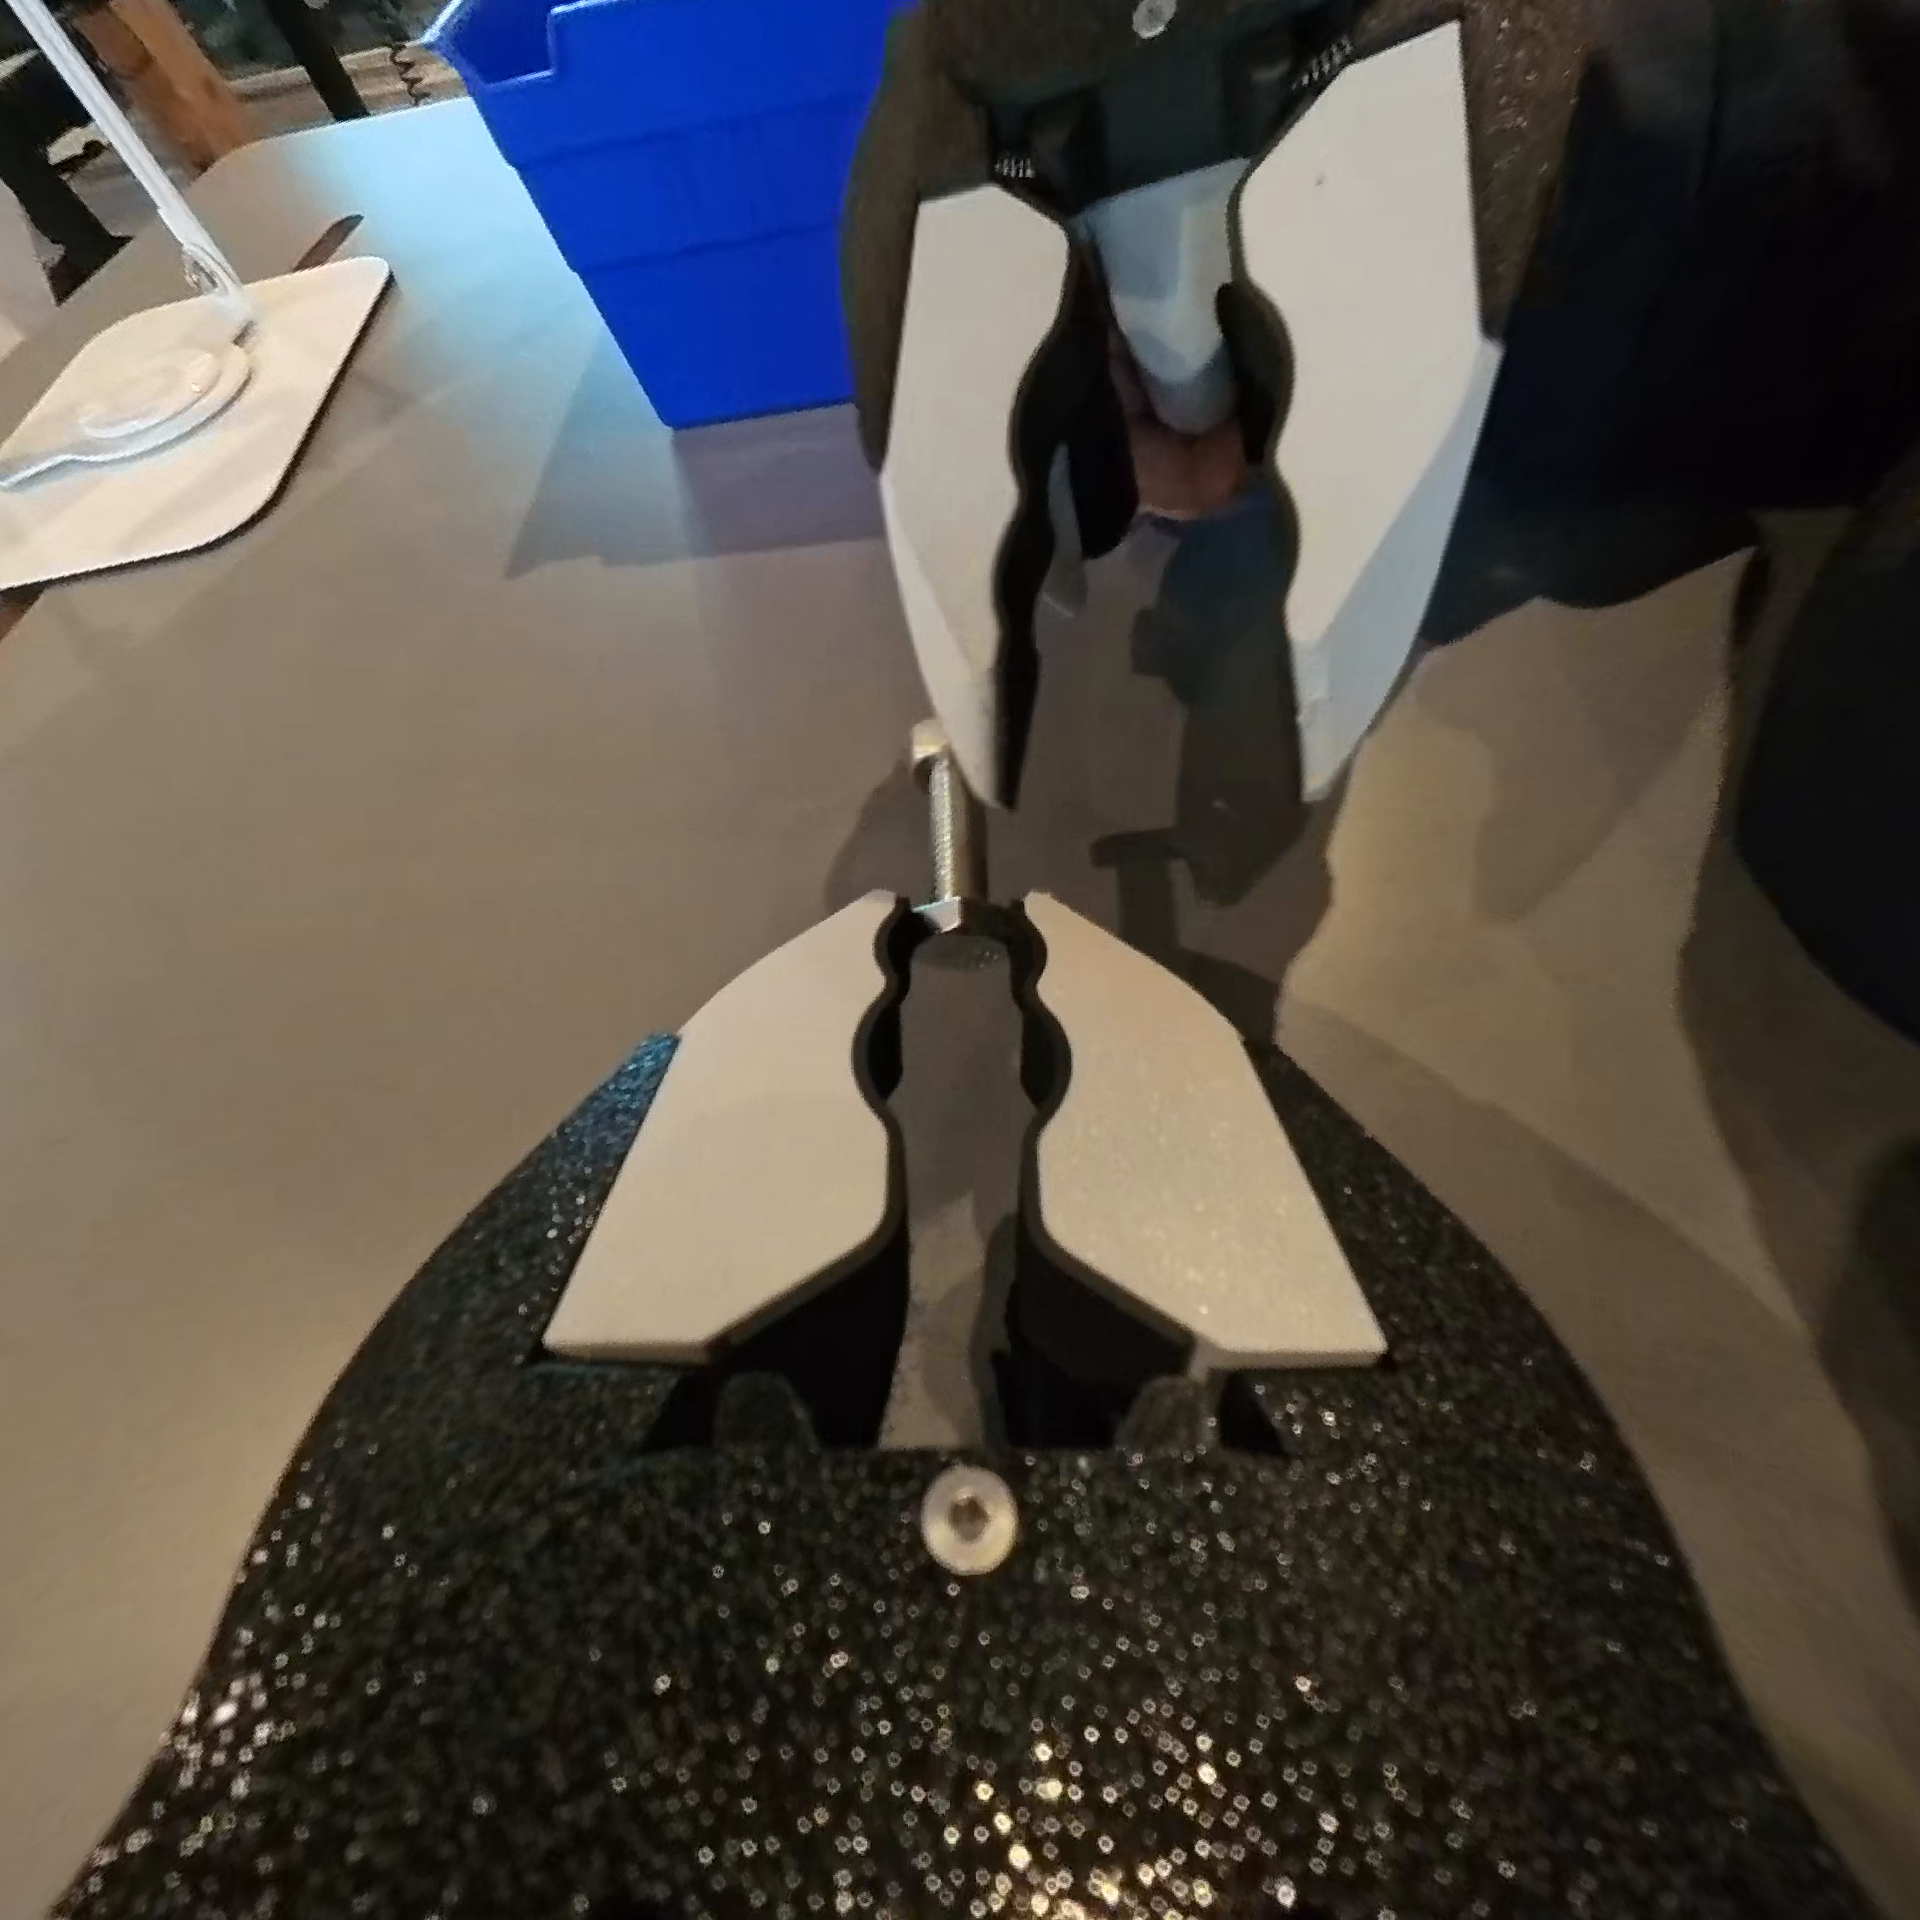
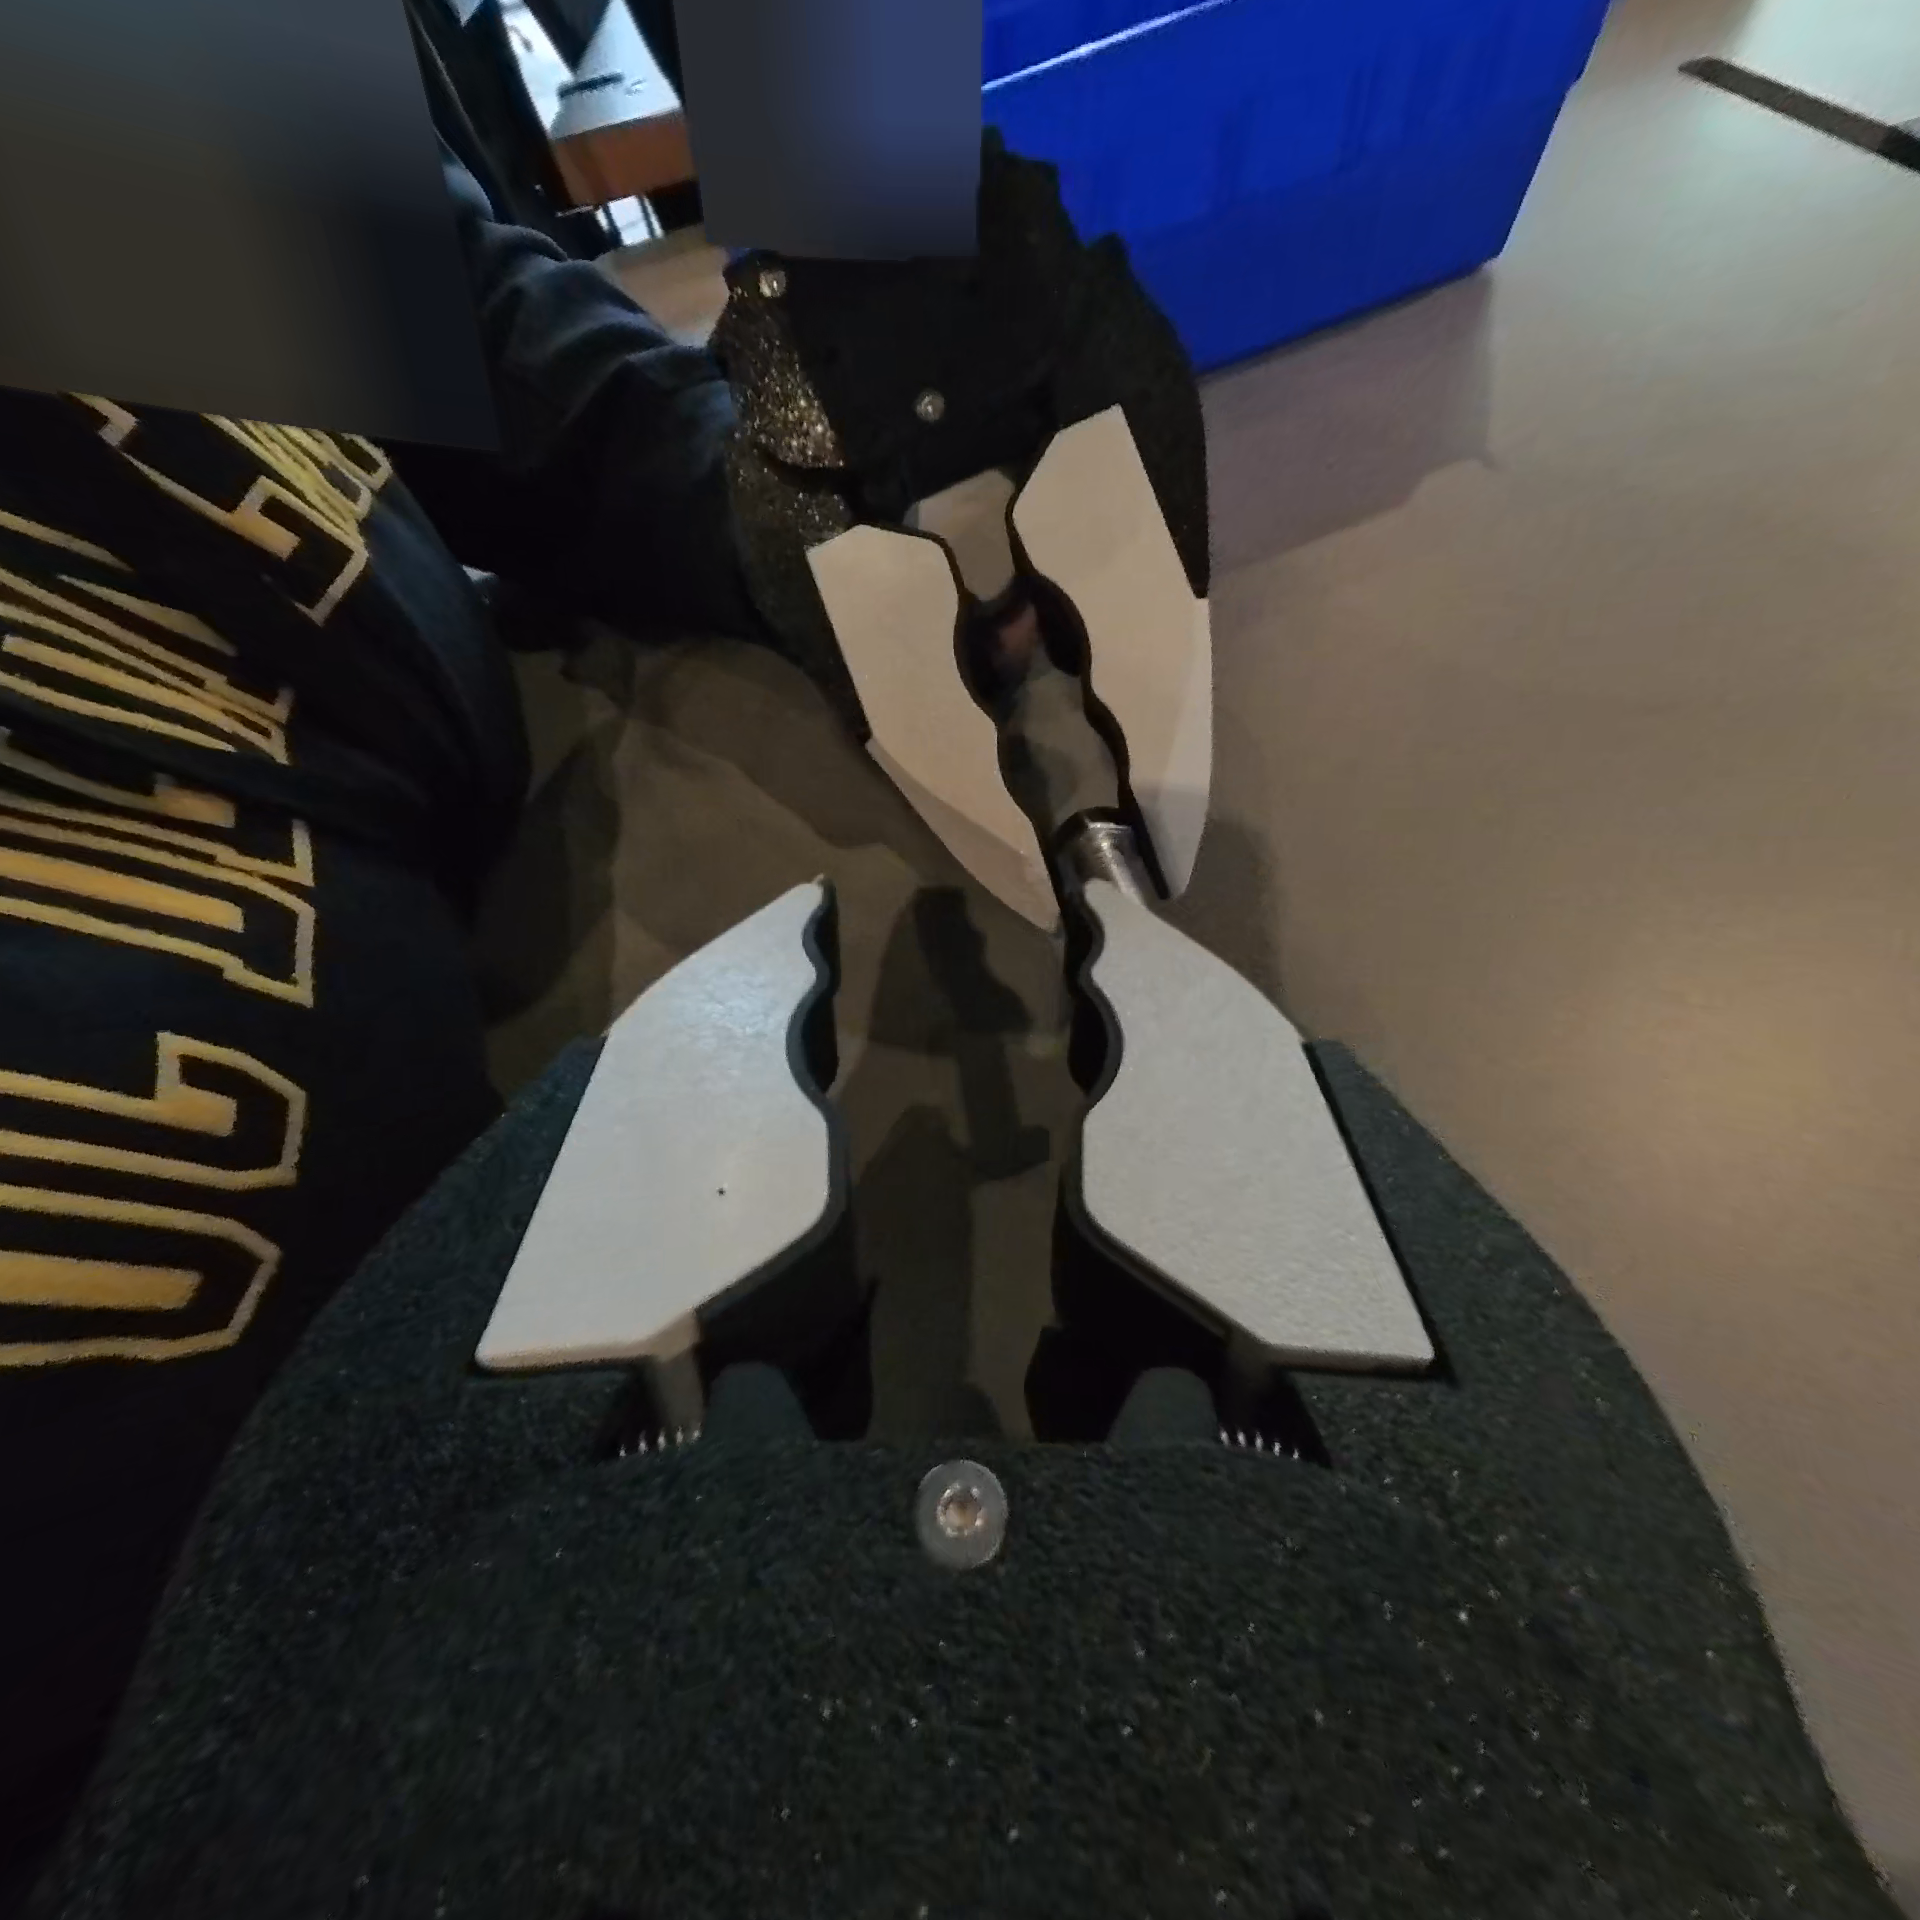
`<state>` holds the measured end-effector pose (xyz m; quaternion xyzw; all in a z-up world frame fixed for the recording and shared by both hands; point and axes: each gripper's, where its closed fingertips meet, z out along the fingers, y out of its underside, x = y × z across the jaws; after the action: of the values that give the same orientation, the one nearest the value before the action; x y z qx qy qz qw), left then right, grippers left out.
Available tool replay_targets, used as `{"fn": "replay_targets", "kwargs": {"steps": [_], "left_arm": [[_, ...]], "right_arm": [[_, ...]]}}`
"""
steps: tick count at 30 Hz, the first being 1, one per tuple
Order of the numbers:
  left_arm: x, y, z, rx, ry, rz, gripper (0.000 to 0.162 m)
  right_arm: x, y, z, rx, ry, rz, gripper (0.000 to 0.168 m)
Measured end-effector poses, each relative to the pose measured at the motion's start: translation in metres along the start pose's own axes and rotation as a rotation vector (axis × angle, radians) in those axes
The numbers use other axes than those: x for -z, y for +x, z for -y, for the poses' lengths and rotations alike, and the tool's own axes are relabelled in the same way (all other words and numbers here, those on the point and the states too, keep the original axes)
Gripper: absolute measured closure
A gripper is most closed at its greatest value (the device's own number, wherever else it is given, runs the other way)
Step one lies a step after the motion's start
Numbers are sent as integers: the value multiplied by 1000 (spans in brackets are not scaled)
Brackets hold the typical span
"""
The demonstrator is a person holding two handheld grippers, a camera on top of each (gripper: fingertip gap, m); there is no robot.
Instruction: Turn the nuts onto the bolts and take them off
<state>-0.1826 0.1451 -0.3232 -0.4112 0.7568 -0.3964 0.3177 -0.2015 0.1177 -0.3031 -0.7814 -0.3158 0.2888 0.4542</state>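
Between the two grippers, just above the grey counter, the bolt is pinched by its hex head in the tips of the left hand-held gripper, its threaded shank pointing at the right hand-held gripper, whose jaws stand apart and empty with one fingertip beside the bolt. A nut sits at the shank's far end, so spinning it is probably the step in hand; next the right jaws must close squarely on it. Behind stands a blue bin, contents hidden.
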Motion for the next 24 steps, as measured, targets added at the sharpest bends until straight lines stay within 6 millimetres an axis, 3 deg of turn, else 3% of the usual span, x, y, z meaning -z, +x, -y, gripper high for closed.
{"fn": "replay_targets", "kwargs": {"steps": [5,13,17,24], "left_arm": [[4,-5,4,44,35,10,145],[7,-9,6,37,60,40,145],[8,-7,7,25,69,32,145],[5,2,5,-40,46,1,145]], "right_arm": [[-1,2,-13,-33,-77,20,135],[17,22,2,-190,43,-31,147],[20,33,-1,-311,64,-67,140],[14,25,1,-399,90,48,135]]}}
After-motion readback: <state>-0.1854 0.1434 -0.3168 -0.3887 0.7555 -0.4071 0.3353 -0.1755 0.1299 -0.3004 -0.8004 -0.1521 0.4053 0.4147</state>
